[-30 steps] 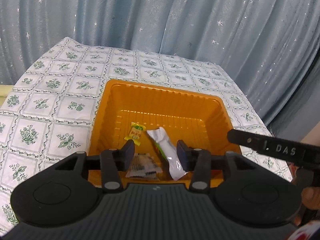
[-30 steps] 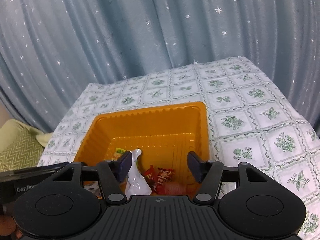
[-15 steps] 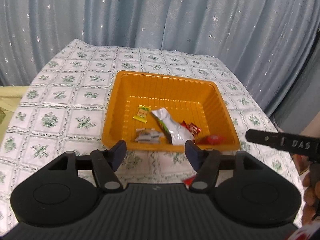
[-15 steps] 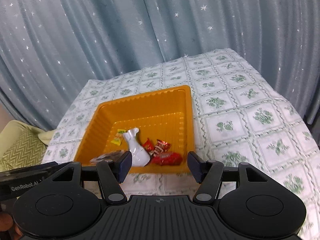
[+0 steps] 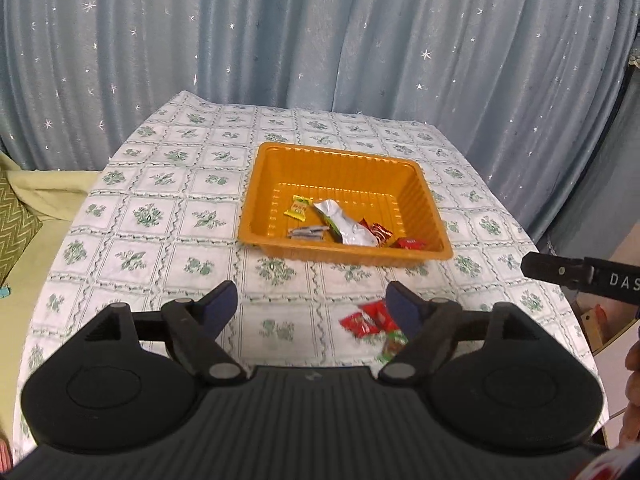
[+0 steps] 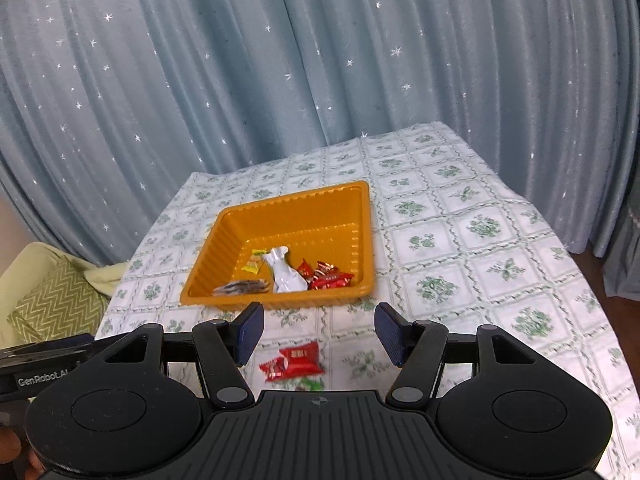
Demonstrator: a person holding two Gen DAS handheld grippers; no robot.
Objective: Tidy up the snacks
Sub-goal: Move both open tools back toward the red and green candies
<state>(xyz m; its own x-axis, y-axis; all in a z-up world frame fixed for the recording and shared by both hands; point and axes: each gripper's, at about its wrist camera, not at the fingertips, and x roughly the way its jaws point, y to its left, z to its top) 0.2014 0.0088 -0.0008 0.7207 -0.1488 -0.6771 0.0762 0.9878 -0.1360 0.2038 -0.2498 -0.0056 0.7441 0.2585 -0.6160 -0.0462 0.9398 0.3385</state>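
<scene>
Two red snack packets (image 6: 294, 361) on tablecloth below right gripper (image 6: 318, 332) parted, empty jaws, left gripper (image 5: 314, 306) jaws opening, empty

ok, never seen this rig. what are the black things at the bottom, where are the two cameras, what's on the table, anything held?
No robot arm: a person holds a two-finger gripper in each hand, and each carries a fisheye camera looking forward along its fingers. The black shape at the bottom of each picture is that gripper's own body.

In the left wrist view, the left gripper has its jaws opening with nothing between them. In the right wrist view, the right gripper is open and also empty.

On the tablecloth sits an orange tray holding several snack packets, among them a white pouch and a yellow packet. Red packets lie on the cloth in front of the tray, not yet put away.
</scene>
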